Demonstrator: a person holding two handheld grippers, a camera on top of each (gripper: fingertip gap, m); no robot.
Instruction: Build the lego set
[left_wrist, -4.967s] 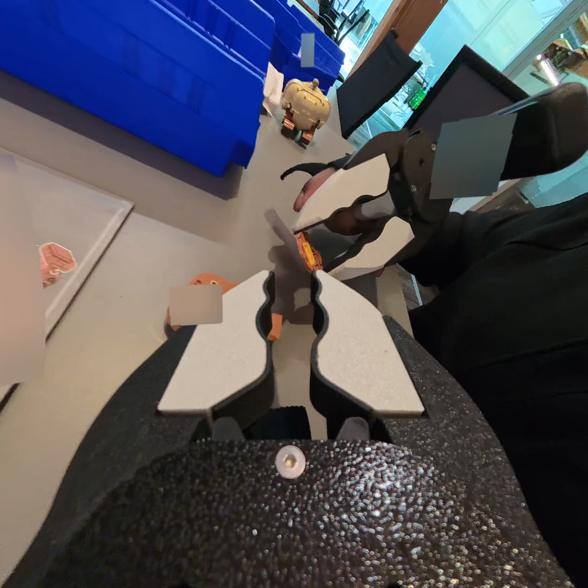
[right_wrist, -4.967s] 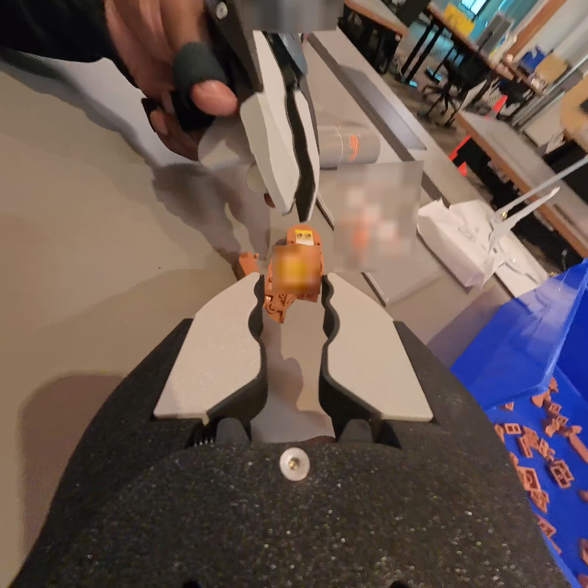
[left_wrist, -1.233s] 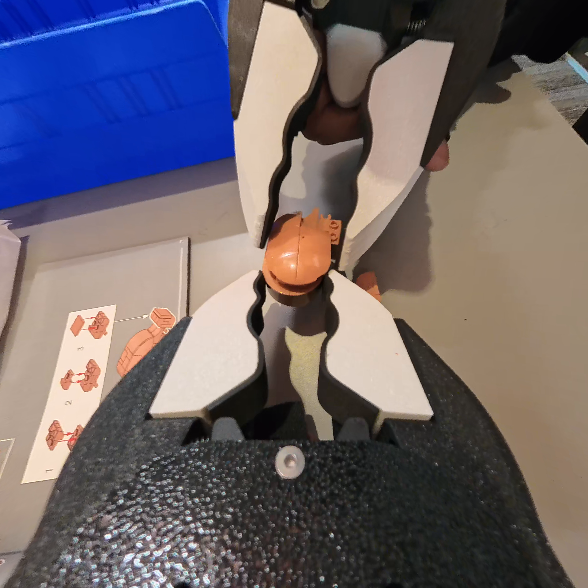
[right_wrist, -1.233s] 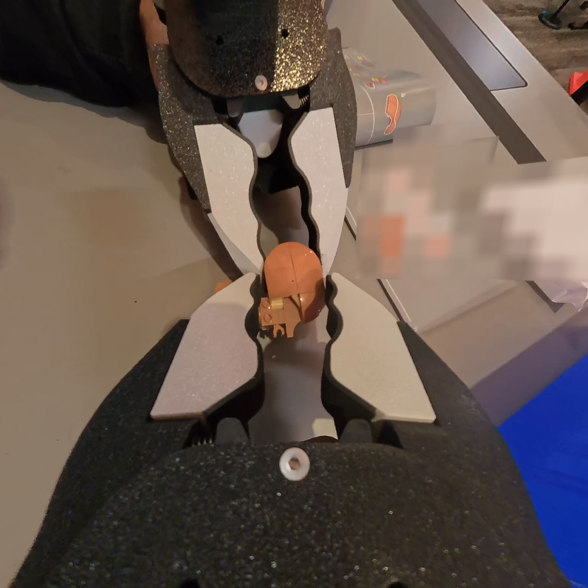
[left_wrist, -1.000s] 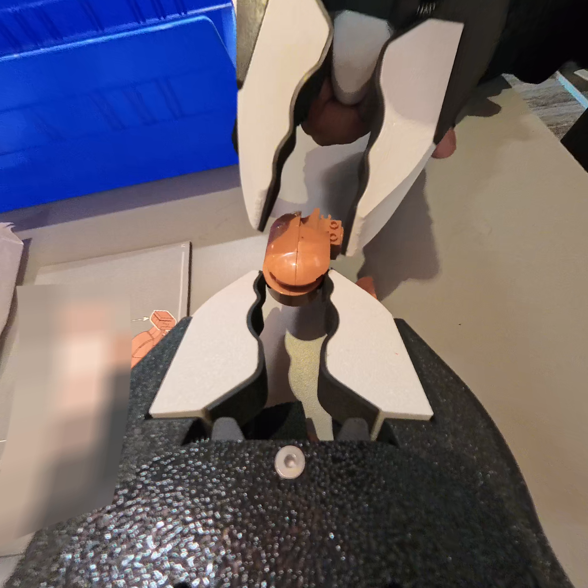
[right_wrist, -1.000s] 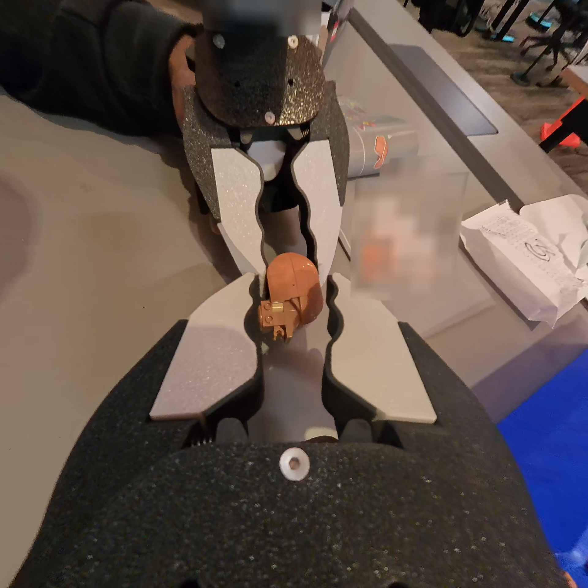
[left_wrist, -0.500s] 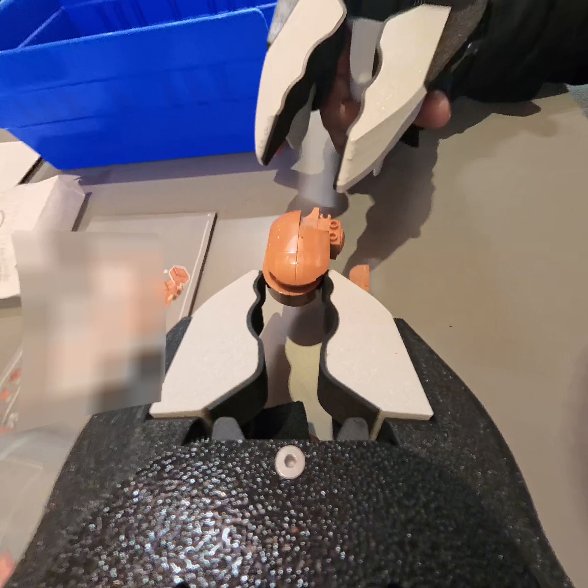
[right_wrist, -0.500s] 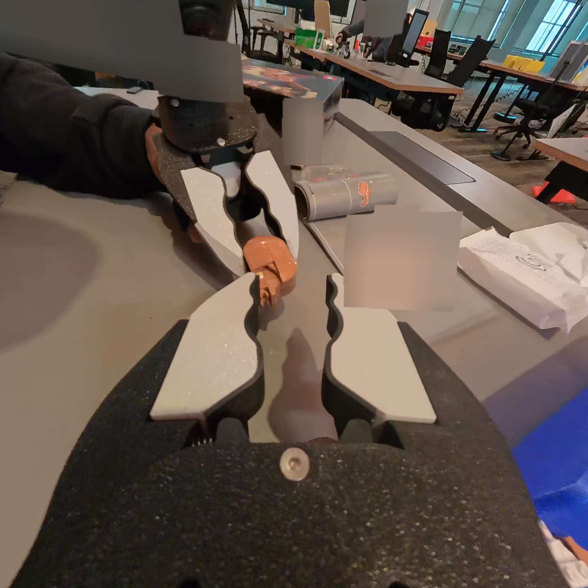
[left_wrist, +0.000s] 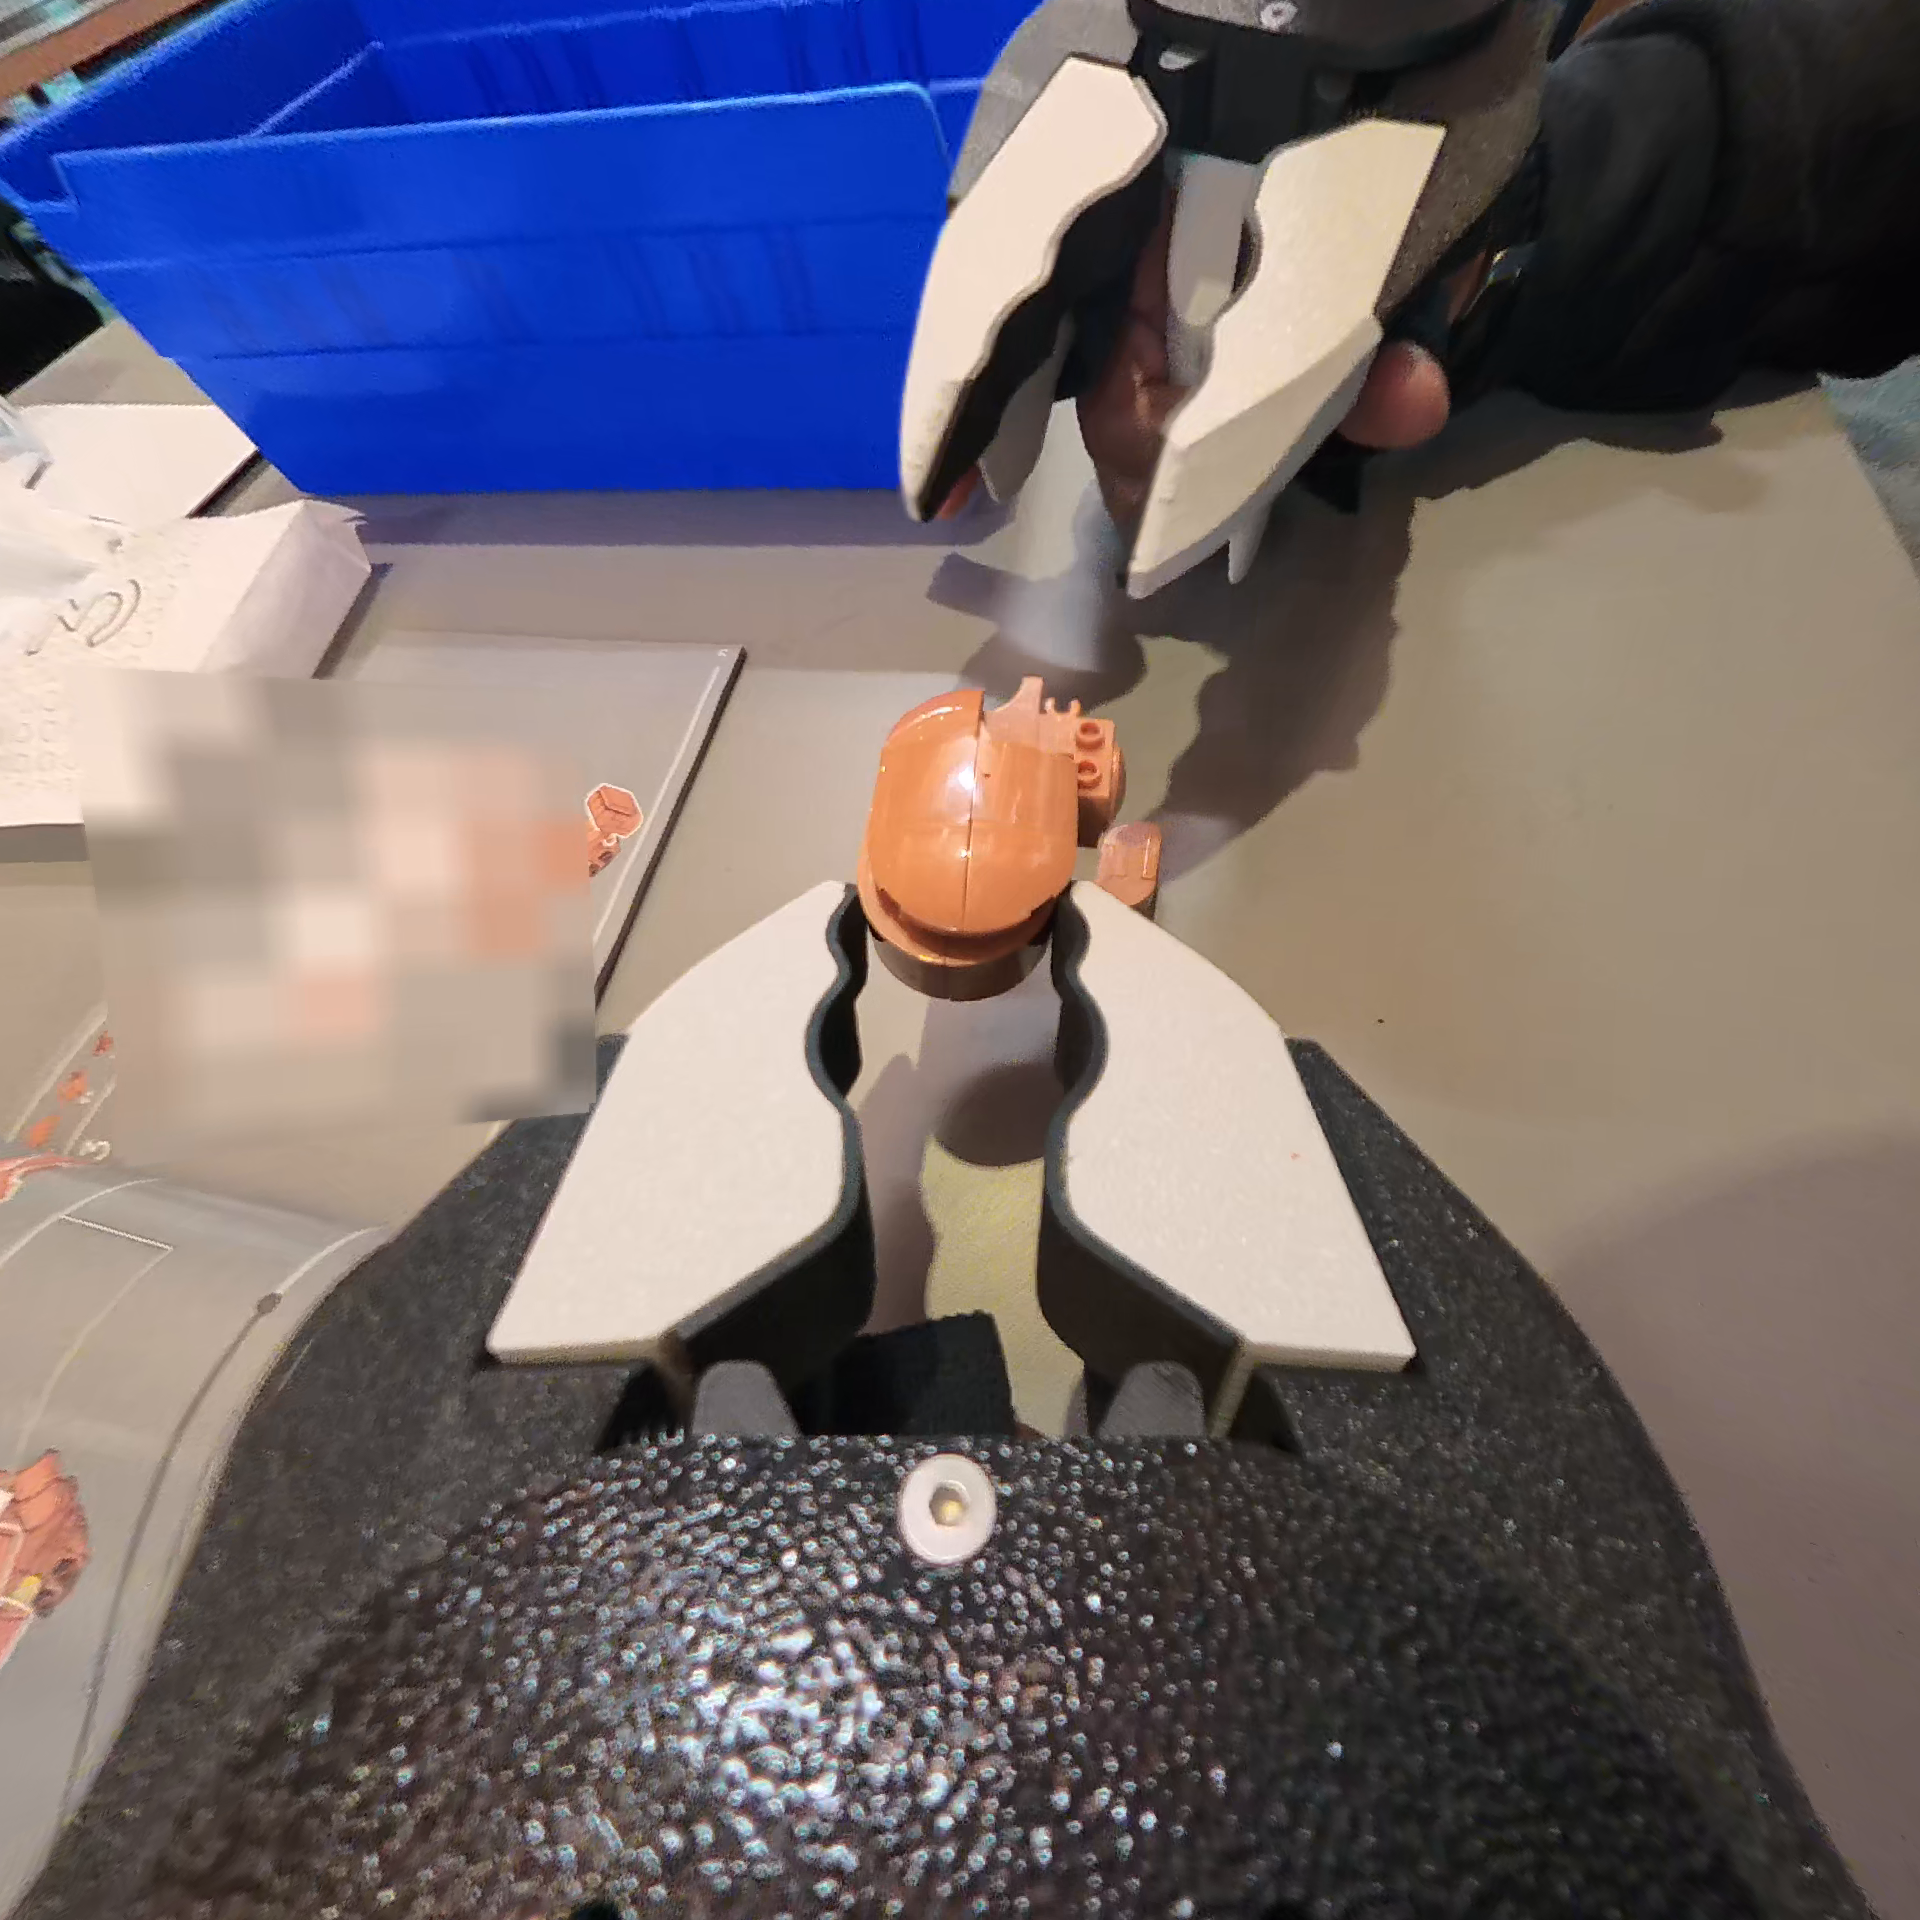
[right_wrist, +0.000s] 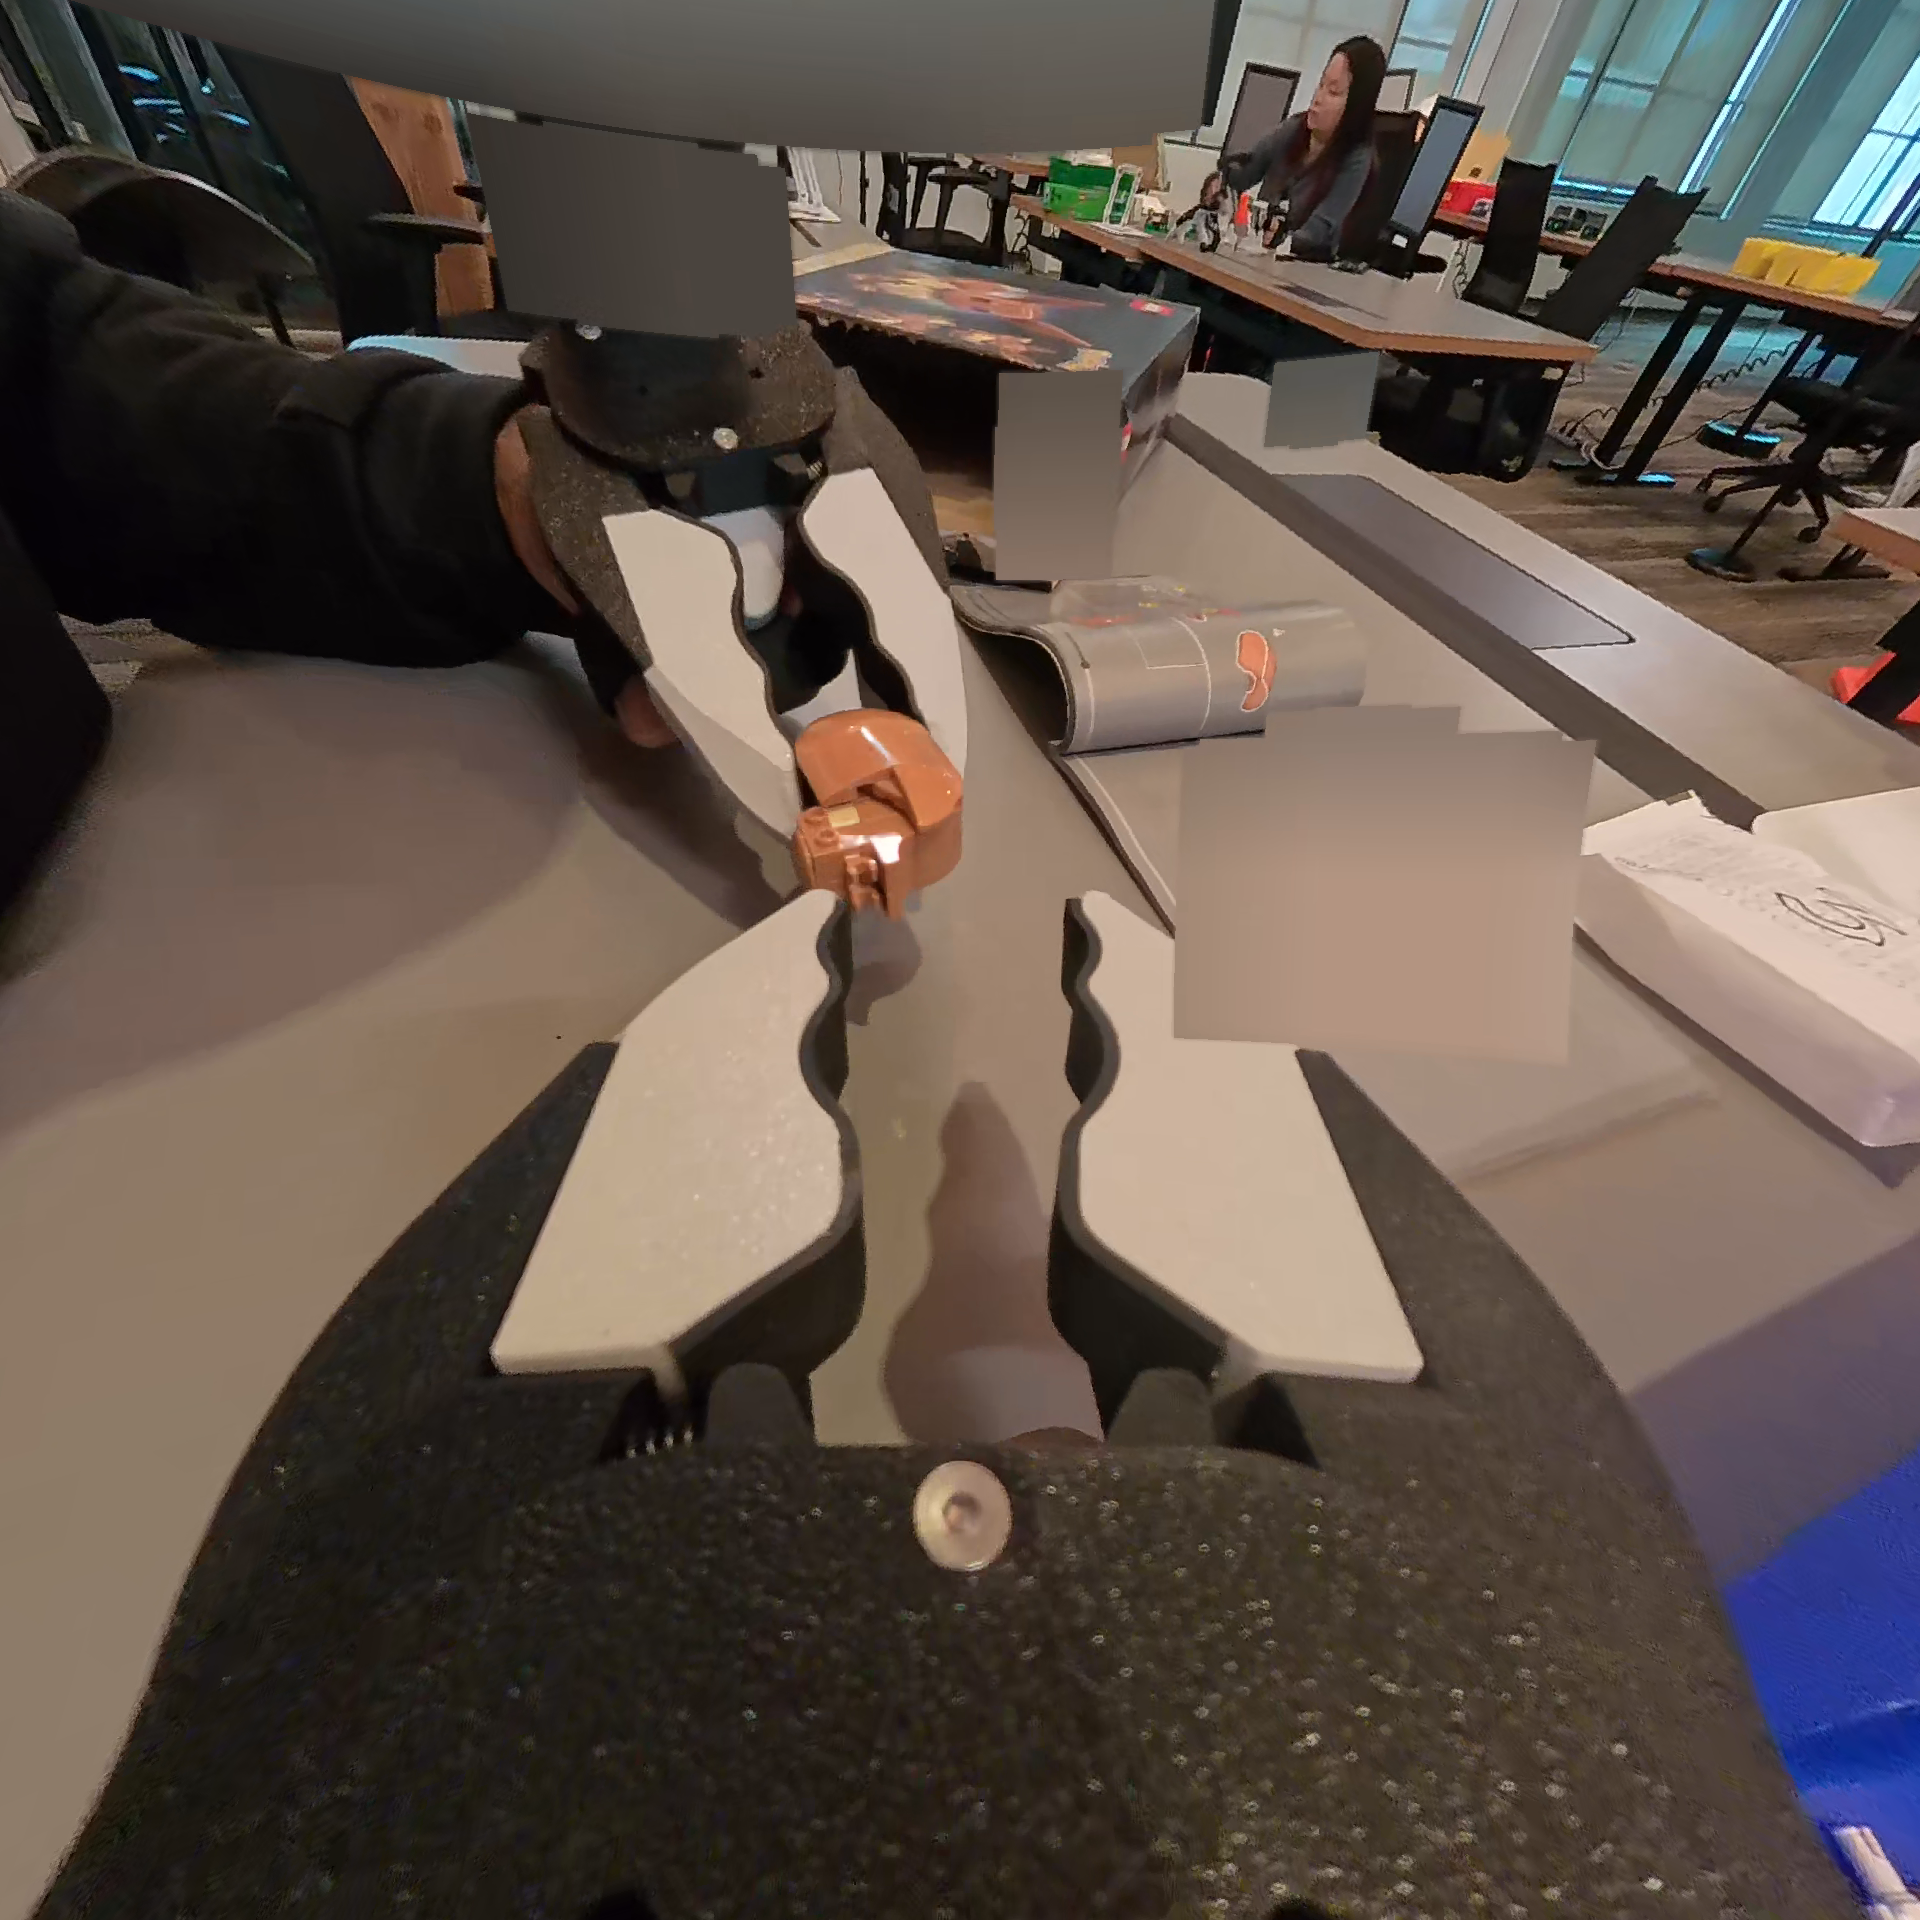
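Observation:
My left gripper (left_wrist: 956, 904) is shut on a rounded orange-brown brick model (left_wrist: 971, 821), with both pads pressed on its dark base, a little above the grey table (left_wrist: 1558, 935). The right wrist view shows the same model (right_wrist: 878, 790) pinched between the left gripper's fingertips (right_wrist: 727, 686). My right gripper (right_wrist: 951, 904) is open and empty, just short of the model. It also shows in the left wrist view (left_wrist: 1039, 540), beyond and above the model. A small loose orange piece (left_wrist: 1127, 862) lies on the table beside the model.
A blue bin (left_wrist: 520, 312) stands at the back left. An open instruction booklet (left_wrist: 644, 717) and white paper (left_wrist: 156, 582) lie to the left. A curled booklet page (right_wrist: 1195, 665) and a white paper bag (right_wrist: 1766, 935) lie right of the right gripper. A person sits at a far desk. Across from one pair of fingers to the other is roughly 7 cm. It is some 4 cm from my left tips to the small loose orange piece (left_wrist: 1127, 862).
My right gripper had its fingers around the model a second ago and has drawn back from it. The model stays in my left gripper, which has tilted lower towards the table.

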